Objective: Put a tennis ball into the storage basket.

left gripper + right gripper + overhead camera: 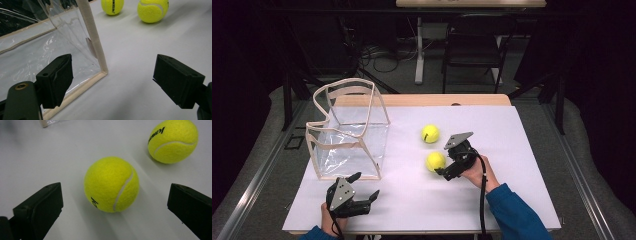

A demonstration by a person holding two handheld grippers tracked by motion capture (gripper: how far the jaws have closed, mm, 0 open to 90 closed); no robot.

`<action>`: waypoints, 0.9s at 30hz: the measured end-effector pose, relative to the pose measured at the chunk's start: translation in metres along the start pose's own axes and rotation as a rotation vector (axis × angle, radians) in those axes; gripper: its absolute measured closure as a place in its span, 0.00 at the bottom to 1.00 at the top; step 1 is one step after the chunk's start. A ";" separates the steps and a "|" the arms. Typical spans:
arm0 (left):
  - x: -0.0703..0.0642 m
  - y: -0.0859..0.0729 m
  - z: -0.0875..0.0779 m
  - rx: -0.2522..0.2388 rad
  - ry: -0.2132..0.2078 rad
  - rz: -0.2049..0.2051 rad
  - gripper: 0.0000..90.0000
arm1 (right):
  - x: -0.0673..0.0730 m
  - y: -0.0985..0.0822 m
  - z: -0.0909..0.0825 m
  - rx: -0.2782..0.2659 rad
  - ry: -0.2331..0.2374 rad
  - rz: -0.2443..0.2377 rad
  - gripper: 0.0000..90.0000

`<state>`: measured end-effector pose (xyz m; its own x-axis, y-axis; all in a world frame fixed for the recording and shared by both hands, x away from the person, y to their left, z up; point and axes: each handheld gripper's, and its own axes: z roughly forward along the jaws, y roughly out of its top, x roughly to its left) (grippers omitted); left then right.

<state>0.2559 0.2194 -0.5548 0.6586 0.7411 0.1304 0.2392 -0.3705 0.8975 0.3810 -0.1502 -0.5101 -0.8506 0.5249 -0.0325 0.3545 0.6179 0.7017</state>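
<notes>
Two balls (pixel 430 133) (pixel 435 161) on table (pixel 512 150), right of bag (pixel 349 130); one behind the other.

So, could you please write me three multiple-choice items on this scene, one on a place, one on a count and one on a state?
1. Where does the clear bag stand on the table?
A. on its left part
B. at its right edge
C. between the two balls

2. How many tennis balls lie on the table?
A. one
B. two
C. four

3. How do the jaws of the right gripper stand?
A. shut on a ball
B. shut on nothing
C. open, with the near ball between them

Answers:
1 A, it stands left of both balls in the high view.
2 B, the near ball and the far ball.
3 C, gaps show on both sides of the ball.
</notes>
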 end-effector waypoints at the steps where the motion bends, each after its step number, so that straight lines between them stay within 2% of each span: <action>1: 0.000 0.000 0.000 0.002 0.001 0.000 0.18 | 0.000 0.001 0.000 0.002 0.001 0.000 0.00; 7: 0.000 0.000 0.001 0.002 -0.002 0.004 0.18 | 0.000 0.004 0.005 0.014 0.014 -0.007 0.00; 12: 0.000 0.000 0.000 0.002 0.000 0.007 0.18 | 0.000 0.006 0.014 0.047 0.029 -0.013 0.00; 27: 0.000 0.000 0.001 0.002 -0.001 0.003 0.18 | -0.005 0.008 0.035 0.097 0.051 0.001 0.00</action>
<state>0.2564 0.2190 -0.5549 0.6605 0.7390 0.1327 0.2386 -0.3741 0.8961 0.4023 -0.1273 -0.5294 -0.8683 0.4960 0.0063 0.3887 0.6725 0.6298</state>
